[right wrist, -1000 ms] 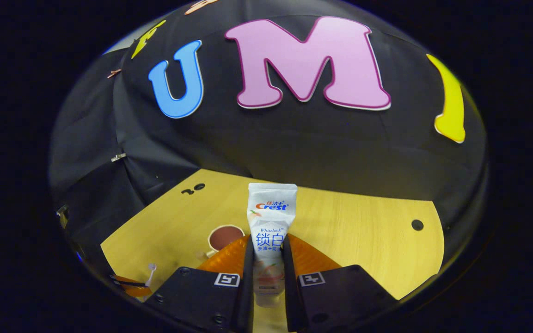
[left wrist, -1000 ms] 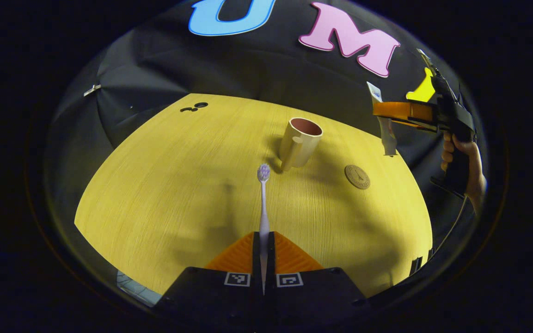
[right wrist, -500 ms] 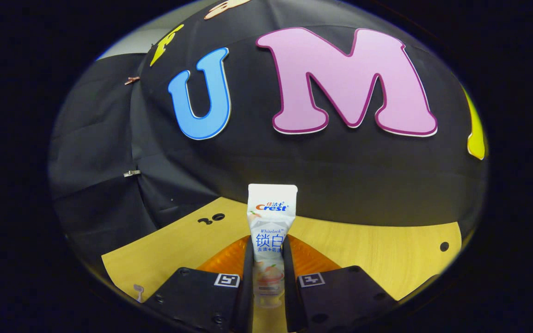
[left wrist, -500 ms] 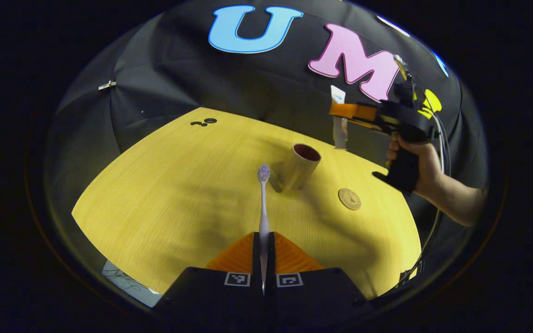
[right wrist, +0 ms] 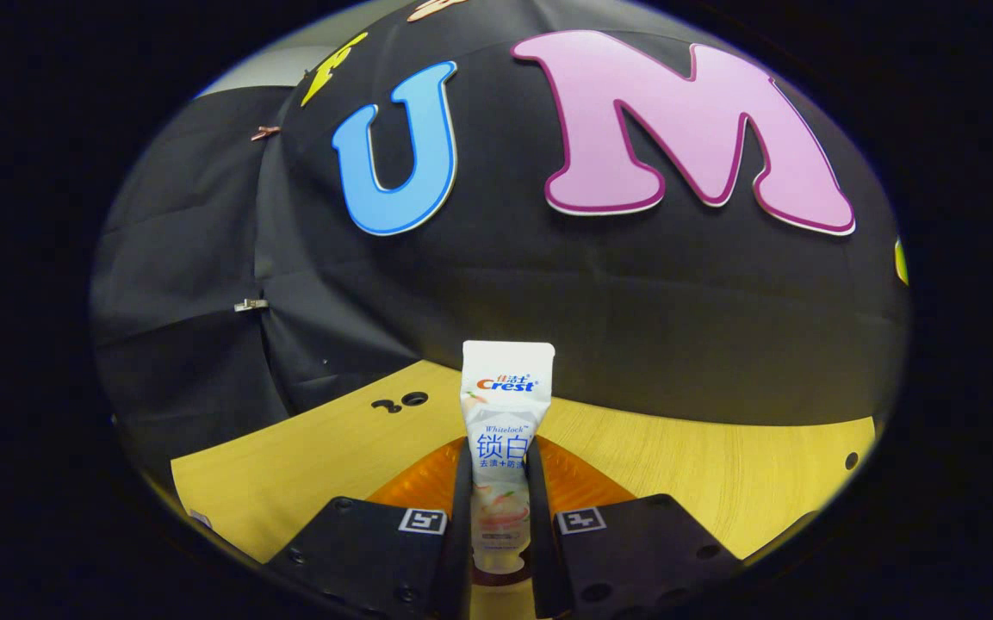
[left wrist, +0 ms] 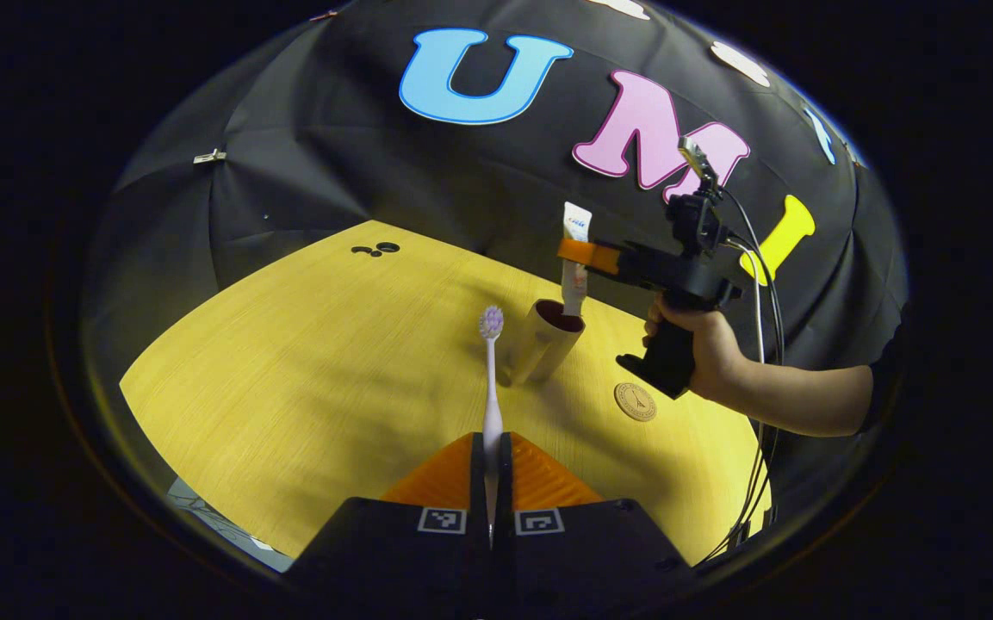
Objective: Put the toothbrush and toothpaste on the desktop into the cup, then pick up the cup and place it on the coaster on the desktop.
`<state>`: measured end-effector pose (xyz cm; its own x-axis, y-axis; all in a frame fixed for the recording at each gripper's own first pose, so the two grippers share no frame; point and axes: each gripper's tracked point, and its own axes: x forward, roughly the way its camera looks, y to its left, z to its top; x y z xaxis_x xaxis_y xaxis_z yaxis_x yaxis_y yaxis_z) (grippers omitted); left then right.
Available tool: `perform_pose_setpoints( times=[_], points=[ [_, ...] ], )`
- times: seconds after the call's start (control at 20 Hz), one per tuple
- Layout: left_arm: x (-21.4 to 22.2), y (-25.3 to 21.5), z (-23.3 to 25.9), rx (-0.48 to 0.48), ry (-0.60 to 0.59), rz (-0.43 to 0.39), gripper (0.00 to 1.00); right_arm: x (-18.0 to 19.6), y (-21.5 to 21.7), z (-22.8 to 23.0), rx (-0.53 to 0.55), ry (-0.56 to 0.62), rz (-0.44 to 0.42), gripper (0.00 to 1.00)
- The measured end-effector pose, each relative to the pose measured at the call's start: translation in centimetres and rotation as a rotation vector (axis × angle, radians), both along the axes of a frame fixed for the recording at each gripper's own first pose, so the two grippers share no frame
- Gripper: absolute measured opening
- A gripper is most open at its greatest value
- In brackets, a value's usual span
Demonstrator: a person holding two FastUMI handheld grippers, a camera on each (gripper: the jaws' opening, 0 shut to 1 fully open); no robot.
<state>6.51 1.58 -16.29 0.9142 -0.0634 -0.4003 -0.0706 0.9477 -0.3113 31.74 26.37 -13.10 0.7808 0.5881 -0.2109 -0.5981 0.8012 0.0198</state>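
The left gripper view looks from above the desk's (left wrist: 307,362) near edge toward the back wall (left wrist: 427,189). The right gripper view sits farther in, close to that wall (right wrist: 548,293), facing it. Both share desk (right wrist: 720,482) and wall.

In the left gripper view the toothbrush (left wrist: 491,379) handle's lower end is hidden between the left gripper's (left wrist: 491,456) 2 fingers, and the toothpaste (left wrist: 574,263) tube's lower tip is hidden at the cup's (left wrist: 545,343) mouth. The coaster's (left wrist: 636,401) emblem is too small to make out. In the right gripper view the tube's bottom end is hidden between the right gripper's (right wrist: 501,508) fingers.
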Motion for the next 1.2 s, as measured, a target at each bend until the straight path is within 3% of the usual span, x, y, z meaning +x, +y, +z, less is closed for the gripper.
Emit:
perform_pose_setpoints(
  times=[0.05, 0.1, 0.15, 0.2, 0.4, 0.6, 0.85, 0.9, 0.95, 1.2],
  points=[
    [0.0, -0.3, -0.3, -0.001, 0.002, -0.001, 0.06, 0.1, 0.1, -0.6, -0.007, -0.001, 0.001, 0.26],
    [0.1, -0.3, -0.5, 0.0, 0.006, -0.001, 0.06, 0.2, 0.2, -1.2, -0.009, -0.004, 0.002, 0.31],
    [0.0, -0.4, -0.7, -0.001, 0.01, -0.002, 0.06, 0.3, 0.2, -1.9, -0.014, 0.002, 0.001, 0.27],
    [0.0, -0.5, -0.8, -0.002, 0.011, -0.002, 0.06, 0.3, 0.2, -2.7, -0.014, 0.017, -0.001, 0.32],
    [0.4, -0.9, -0.4, -0.001, 0.005, -0.01, 0.06, -1.2, -0.1, -5.6, -0.03, 0.103, 0.015, 0.39],
    [0.9, -1.8, 0.6, 0.012, -0.014, -0.026, 0.06, -3.8, -1.2, -4.4, -0.014, 0.111, 0.045, 1.0],
    [3.6, -3.3, 3.7, 0.012, -0.102, -0.061, 0.06, -6.2, -4.9, -0.2, 0.021, 0.081, 0.032, 0.98],
    [4.4, -3.5, 4.6, 0.011, -0.125, -0.066, 0.01, -6.6, -6.0, 0.5, 0.026, 0.074, 0.021, 0.98],
    [5.3, -3.8, 5.4, 0.008, -0.149, -0.075, 0.06, -6.8, -7.2, 1.2, 0.032, 0.068, 0.008, 0.98],
    [10.2, -5.6, 9.3, 0.006, -0.28, -0.129, 0.06, -7.5, -13.7, 2.5, 0.044, 0.076, -0.092, 0.98]
  ],
)
